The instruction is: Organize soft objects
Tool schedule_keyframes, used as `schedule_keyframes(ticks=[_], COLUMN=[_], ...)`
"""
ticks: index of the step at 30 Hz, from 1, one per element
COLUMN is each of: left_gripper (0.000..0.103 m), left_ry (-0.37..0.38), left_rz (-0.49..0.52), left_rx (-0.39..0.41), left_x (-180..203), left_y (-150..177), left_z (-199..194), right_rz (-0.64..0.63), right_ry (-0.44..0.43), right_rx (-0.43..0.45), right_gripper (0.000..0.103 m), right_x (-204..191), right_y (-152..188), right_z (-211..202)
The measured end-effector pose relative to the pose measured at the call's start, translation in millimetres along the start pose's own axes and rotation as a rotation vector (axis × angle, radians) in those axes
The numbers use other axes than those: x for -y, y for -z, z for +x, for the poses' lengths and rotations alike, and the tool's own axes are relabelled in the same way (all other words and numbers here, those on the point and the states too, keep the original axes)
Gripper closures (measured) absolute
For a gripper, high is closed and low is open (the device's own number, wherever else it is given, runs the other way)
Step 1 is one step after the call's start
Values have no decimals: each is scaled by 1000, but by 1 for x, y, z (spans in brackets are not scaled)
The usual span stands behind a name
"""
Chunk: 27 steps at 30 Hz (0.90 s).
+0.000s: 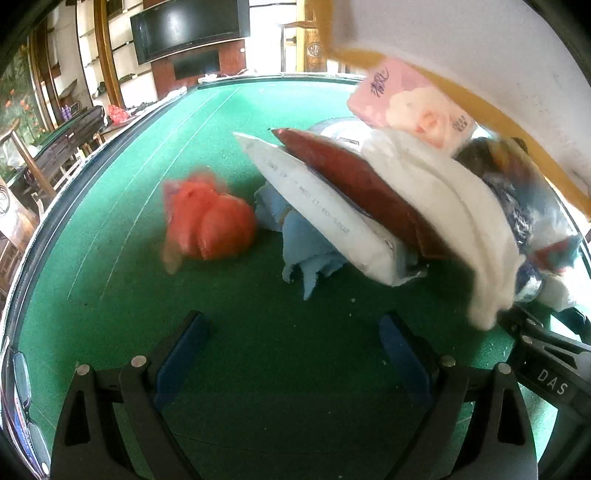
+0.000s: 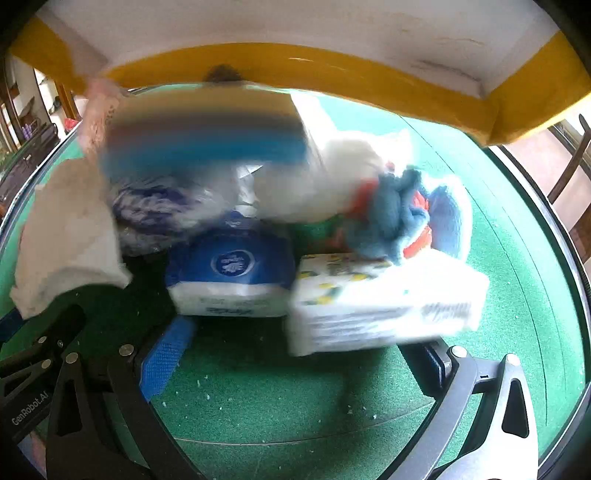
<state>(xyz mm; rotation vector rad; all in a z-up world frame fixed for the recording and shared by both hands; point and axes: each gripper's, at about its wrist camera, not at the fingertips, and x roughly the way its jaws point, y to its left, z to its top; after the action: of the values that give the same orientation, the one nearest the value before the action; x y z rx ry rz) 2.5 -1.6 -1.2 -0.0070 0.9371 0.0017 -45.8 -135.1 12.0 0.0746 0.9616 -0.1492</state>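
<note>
A heap of soft things lies on the green table [image 1: 122, 206]. In the left wrist view I see a red-orange net bundle [image 1: 207, 225], a light blue cloth [image 1: 306, 243], a white packet [image 1: 321, 206], a dark red pouch [image 1: 362, 192], a white towel [image 1: 454, 210] and a pink tissue pack [image 1: 410, 99]. My left gripper [image 1: 291, 343] is open and empty, short of the heap. In the right wrist view a blue tissue pack [image 2: 229, 277], a lemon-print tissue pack [image 2: 384, 299] and a blue cloth [image 2: 391, 218] lie blurred. My right gripper [image 2: 299, 354] is open, close to the packs.
A yellow-edged cardboard box [image 2: 295, 70] hangs tilted over the heap. The right gripper's body [image 1: 546, 362] shows at the left view's right edge. The table's rim [image 1: 48, 206] curves at left, with chairs and a wall television [image 1: 188, 26] beyond.
</note>
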Motion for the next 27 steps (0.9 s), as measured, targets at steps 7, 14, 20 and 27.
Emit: schedule_keyframes(ticks=[7, 14, 20, 27], left_gripper=[8, 8, 8, 8], left_ry=[1, 0, 1, 0], left_rz=[-1, -1, -1, -1], left_rx=[0, 0, 0, 0], left_x=[2, 1, 1, 1], left_y=[-1, -1, -1, -1], left_z=[3, 3, 3, 3], right_rz=[0, 0, 0, 0], right_ry=[0, 0, 0, 0], right_rx=[0, 0, 0, 0], right_gripper=[0, 0, 0, 0], right_x=[0, 0, 0, 0], right_y=[0, 0, 0, 1], right_z=[0, 0, 0, 0])
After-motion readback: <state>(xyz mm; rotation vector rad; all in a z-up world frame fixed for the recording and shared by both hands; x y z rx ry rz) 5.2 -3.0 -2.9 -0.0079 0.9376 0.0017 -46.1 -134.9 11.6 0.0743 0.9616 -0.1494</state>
